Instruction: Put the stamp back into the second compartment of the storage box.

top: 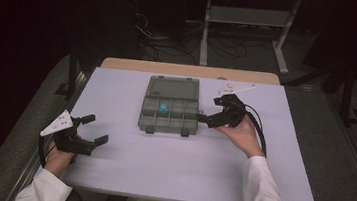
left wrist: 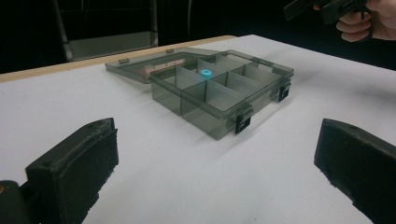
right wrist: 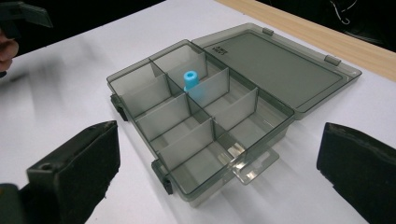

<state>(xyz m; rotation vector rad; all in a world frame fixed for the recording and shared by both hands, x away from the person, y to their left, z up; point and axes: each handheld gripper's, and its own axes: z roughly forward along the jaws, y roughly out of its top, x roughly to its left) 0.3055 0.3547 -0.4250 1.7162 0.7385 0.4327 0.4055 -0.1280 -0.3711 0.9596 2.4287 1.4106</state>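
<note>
Smoky plastic box on a matt white sheet

The compartment box (right wrist: 224, 116) is translucent grey plastic, smooth and faintly glossy, with black plastic latches (left wrist: 243, 122). The blue cap (right wrist: 190, 83) inside looks like smooth matt plastic. The white table cover (top: 184, 166) is flat and matt; a bare wooden edge (top: 189, 70) shows beyond it. The gripper pads (right wrist: 88, 163) look rough, matt black.

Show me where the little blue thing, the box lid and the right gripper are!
Blue piece (right wrist: 190, 84), right gripper view, on its side wall, standing in a middle compartment.
Box lid (right wrist: 275, 65), right gripper view, middle of the opened flat panel.
Right gripper (top: 203, 117), high view, midway between its fingertips, at the box's right edge.
</note>
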